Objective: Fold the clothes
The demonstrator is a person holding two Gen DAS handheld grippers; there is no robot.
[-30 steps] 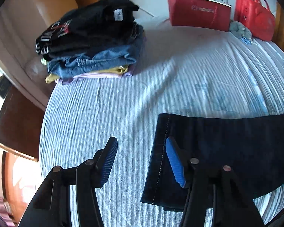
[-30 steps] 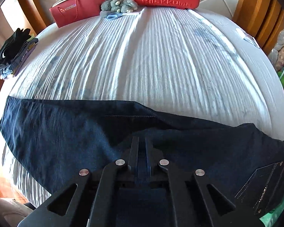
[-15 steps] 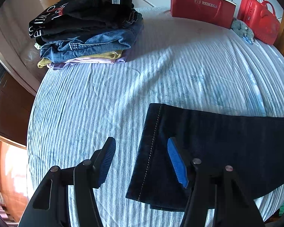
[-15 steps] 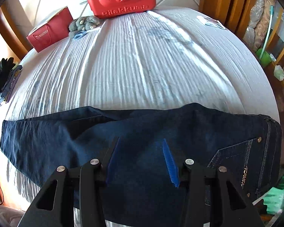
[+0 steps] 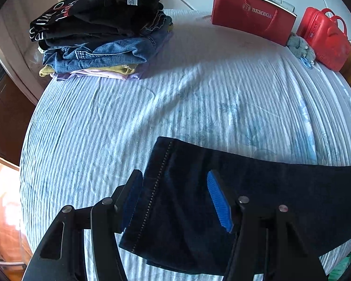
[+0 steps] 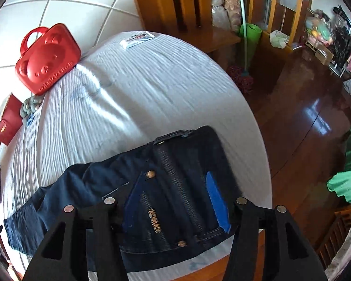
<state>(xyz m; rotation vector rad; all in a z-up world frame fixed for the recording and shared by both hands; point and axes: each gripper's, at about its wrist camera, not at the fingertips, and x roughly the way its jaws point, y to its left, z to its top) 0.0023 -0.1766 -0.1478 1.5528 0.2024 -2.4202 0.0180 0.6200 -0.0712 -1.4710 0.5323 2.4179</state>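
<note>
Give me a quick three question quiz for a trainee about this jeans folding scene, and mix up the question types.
1. True or false: both the left gripper and the right gripper are open.
2. Which end of the dark jeans lies under the left gripper? A) waistband B) leg hem C) back pocket
3. Fill in: the folded stack has a ____ garment on top.

Key: 1 true; 2 B; 3 black

The jeans lie flat across the near edge of the bed, hem end to the left. A stack of folded clothes sits at the far left corner; a paper bag and carry case stand along the far edge.
</note>
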